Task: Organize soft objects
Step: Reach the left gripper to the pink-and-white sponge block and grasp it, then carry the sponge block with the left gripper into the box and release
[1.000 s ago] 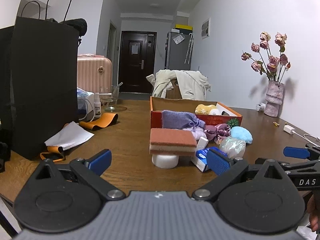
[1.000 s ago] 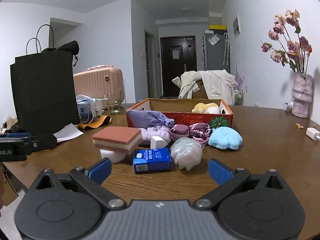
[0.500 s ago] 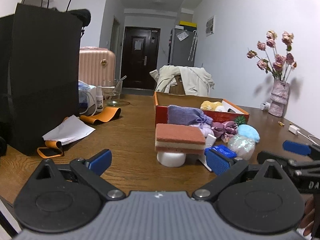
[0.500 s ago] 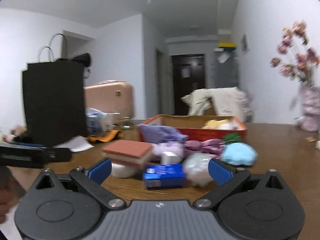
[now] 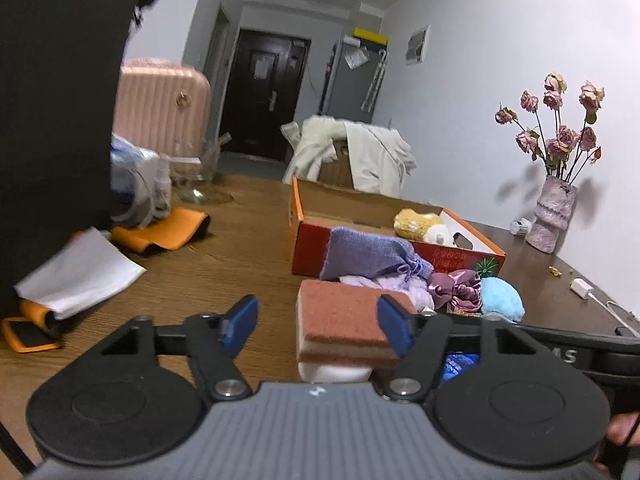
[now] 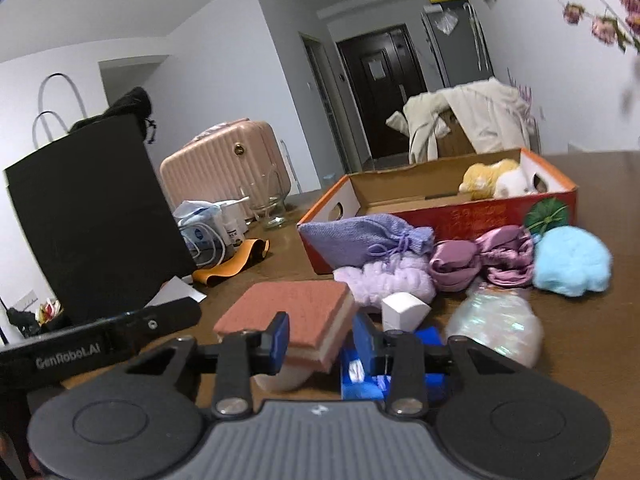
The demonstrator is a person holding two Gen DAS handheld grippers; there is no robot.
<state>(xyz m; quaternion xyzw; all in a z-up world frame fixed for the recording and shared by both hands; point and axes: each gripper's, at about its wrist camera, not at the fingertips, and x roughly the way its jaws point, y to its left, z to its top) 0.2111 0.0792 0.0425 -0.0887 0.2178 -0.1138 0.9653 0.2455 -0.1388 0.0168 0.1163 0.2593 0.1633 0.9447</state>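
Note:
A red-and-cream sponge (image 5: 340, 328) rests on a white round object (image 5: 334, 372) in front of an orange cardboard box (image 5: 308, 236). My left gripper (image 5: 318, 326) is open, with the sponge near its right finger. My right gripper (image 6: 320, 338) has its jaws partly closed around the sponge's near corner (image 6: 292, 312); whether they touch it is unclear. Beside it lie a purple pouch (image 6: 360, 236), a lilac fluffy piece (image 6: 392, 280), a mauve satin scrunchie (image 6: 480, 256), a blue puff (image 6: 572, 260), a shiny ball (image 6: 496, 328) and a blue packet (image 6: 400, 376). A yellow plush (image 6: 484, 172) lies in the box.
A black paper bag (image 5: 52, 120) stands at the left, with white paper (image 5: 80, 272), an orange strap (image 5: 164, 232), bottles and a glass (image 6: 268, 204) near it. A vase of dried roses (image 5: 554, 216) and a white charger (image 5: 582, 288) are at the right. A pink suitcase (image 6: 224, 164) stands behind.
Both grippers have moved forward towards the sponge. The right gripper's jaws have narrowed from wide open to partly closed around the sponge's corner. The left jaws stay open.

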